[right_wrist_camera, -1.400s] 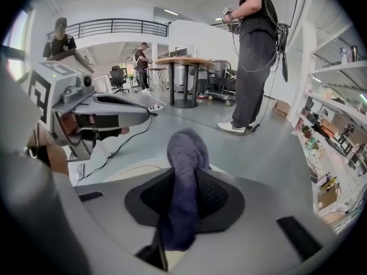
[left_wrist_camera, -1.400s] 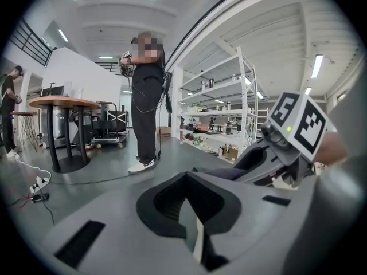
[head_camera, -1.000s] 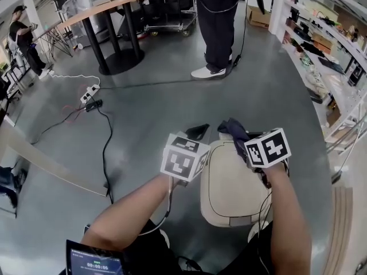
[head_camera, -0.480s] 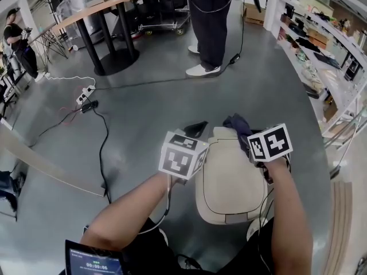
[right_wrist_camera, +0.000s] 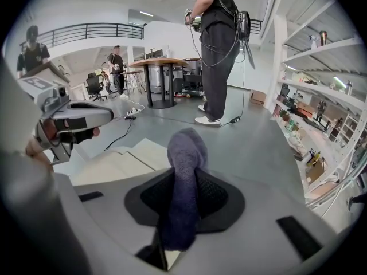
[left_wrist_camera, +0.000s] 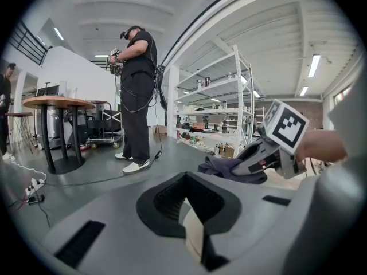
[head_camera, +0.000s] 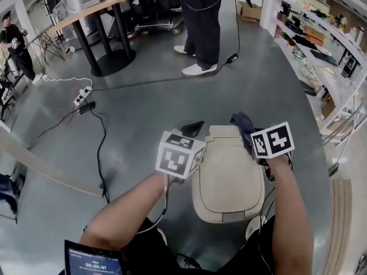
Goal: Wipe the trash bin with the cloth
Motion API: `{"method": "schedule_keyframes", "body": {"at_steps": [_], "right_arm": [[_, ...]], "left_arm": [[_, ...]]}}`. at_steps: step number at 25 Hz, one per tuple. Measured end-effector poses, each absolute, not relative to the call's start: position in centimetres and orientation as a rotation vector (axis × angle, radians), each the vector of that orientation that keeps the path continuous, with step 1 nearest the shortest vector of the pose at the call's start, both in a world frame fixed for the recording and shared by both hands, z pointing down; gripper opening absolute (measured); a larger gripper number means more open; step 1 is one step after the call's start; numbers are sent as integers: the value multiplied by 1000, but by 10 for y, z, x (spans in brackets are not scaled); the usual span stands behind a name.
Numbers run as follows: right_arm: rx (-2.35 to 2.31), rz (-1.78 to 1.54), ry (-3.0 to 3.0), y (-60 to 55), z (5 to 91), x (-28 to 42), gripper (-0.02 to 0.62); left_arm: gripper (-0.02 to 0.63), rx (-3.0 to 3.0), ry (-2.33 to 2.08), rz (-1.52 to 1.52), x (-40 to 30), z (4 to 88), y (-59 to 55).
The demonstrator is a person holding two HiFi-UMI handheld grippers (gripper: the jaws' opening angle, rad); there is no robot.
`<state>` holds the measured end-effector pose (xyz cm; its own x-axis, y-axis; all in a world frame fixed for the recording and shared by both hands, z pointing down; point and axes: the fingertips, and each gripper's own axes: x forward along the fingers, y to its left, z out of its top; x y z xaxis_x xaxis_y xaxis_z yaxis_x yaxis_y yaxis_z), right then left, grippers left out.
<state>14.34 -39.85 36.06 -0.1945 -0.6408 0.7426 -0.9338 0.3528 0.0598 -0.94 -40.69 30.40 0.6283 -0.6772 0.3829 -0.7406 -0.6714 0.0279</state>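
A beige trash bin (head_camera: 226, 182) with a flat lid stands on the grey floor right below me. My right gripper (head_camera: 250, 137) is shut on a dark purple cloth (head_camera: 243, 124), which rests at the lid's far right corner. In the right gripper view the cloth (right_wrist_camera: 184, 176) sticks up out of the jaws, with the bin (right_wrist_camera: 114, 165) to the left. My left gripper (head_camera: 195, 129) hovers at the lid's far left corner, shut with nothing in it. The left gripper view shows the right gripper (left_wrist_camera: 252, 162) and the cloth (left_wrist_camera: 221, 166) just ahead.
A person (head_camera: 198, 16) stands a short way beyond the bin. Black cables (head_camera: 100, 130) and a power strip (head_camera: 80, 99) lie on the floor to the left. A round table (head_camera: 97, 10) is at far left, shelves (head_camera: 321, 44) run along the right.
The right gripper and the cloth have slid rightwards along the lid's far edge. The left gripper has kept its place by the bin; my view has shifted slightly.
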Motion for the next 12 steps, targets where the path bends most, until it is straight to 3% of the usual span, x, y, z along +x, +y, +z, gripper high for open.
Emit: {"method": "schedule_keyframes", "body": {"at_steps": [7, 12], "right_arm": [[1399, 534, -1939, -399, 357, 143, 91], [1321, 529, -2077, -388, 331, 99, 91]], "left_arm": [[-3, 2666, -1190, 531, -17, 307, -406], [-3, 2659, -1211, 548, -26, 304, -404]]}}
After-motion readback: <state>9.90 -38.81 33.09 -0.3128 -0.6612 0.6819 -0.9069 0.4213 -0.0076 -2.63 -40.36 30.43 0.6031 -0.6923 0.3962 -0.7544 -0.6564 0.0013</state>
